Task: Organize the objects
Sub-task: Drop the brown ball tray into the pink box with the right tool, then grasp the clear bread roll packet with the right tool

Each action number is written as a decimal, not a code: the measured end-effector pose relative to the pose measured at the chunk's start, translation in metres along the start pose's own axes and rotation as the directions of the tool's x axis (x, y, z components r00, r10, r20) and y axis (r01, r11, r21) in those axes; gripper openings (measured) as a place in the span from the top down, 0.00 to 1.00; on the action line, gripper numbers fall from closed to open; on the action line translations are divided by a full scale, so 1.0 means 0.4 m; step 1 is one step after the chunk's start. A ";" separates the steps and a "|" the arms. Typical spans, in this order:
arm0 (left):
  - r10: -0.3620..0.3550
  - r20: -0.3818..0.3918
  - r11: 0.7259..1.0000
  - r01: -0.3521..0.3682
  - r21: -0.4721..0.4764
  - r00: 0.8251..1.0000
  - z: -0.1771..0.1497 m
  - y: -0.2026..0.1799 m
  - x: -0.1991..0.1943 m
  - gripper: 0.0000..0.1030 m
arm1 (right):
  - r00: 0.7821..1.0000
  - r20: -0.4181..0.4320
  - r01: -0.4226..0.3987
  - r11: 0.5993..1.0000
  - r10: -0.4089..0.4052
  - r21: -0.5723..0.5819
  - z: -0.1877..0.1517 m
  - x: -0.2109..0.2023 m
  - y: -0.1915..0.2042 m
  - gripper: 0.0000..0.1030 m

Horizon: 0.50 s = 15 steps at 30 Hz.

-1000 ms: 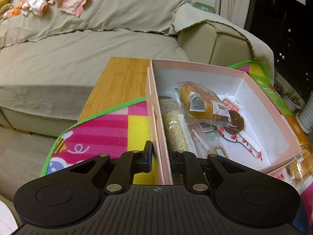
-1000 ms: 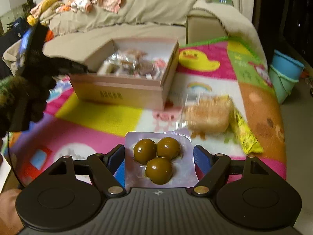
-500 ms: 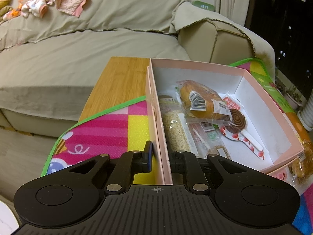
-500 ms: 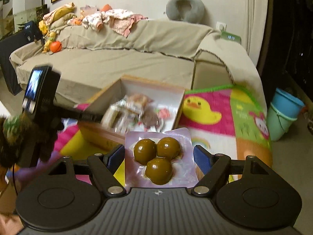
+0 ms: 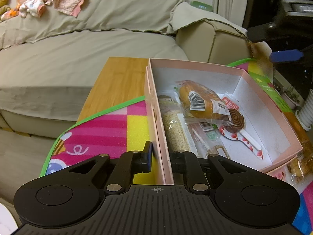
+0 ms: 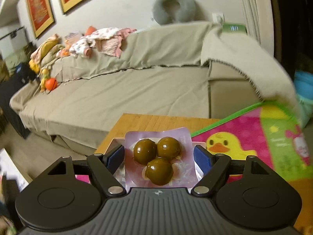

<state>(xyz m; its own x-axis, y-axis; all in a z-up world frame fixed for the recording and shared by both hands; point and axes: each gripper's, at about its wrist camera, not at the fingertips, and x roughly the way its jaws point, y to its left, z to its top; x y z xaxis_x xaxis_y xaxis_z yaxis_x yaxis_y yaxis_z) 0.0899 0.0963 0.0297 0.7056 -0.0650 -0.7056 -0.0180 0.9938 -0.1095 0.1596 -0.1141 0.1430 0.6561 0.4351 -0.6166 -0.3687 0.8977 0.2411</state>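
Observation:
A pink open box (image 5: 197,65) sits on a colourful play mat (image 5: 109,129). It holds a wrapped bread roll (image 5: 199,101), a grain packet (image 5: 175,131) and a lollipop (image 5: 237,120). My left gripper (image 5: 159,156) is shut on the box's near left wall. My right gripper (image 6: 158,156) is shut on a clear pack of three brown balls (image 6: 157,157) and holds it up, just above the box's far edge; it shows blurred at the left wrist view's top right (image 5: 283,29).
A beige sofa (image 6: 121,101) with clothes on it stands behind the wooden table (image 5: 119,82). More wrapped snacks (image 5: 301,160) lie on the mat right of the box. A blue bucket (image 6: 304,84) stands on the floor at right.
My right gripper lifted the ball pack off the mat and carried it forward over the box. My left gripper stayed clamped on the box wall.

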 end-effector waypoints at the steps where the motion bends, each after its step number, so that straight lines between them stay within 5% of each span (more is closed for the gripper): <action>1: -0.001 0.001 1.000 0.001 -0.001 1.000 0.000 0.000 0.000 0.85 | 1.000 -0.010 0.017 1.000 -0.017 0.019 0.006 0.022 -0.006 0.19; 7: -0.006 0.006 1.000 0.006 -0.006 1.000 -0.001 0.001 -0.001 0.84 | 0.998 -0.042 0.054 0.997 -0.052 0.052 -0.043 0.027 -0.064 0.19; 15: -0.004 0.009 1.000 0.004 -0.016 1.000 -0.004 0.000 0.000 0.85 | 0.975 -0.017 0.221 0.973 -0.220 0.068 -0.165 -0.108 -0.212 0.16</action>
<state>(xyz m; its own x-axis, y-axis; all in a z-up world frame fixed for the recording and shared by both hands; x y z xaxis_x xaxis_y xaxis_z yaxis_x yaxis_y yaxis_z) 0.0889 0.0963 0.0286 0.7119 -0.0683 -0.6989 -0.0261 0.9920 -0.1234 0.1191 -0.2136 0.1000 0.7103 0.2253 -0.6669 -0.1689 0.9743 0.1492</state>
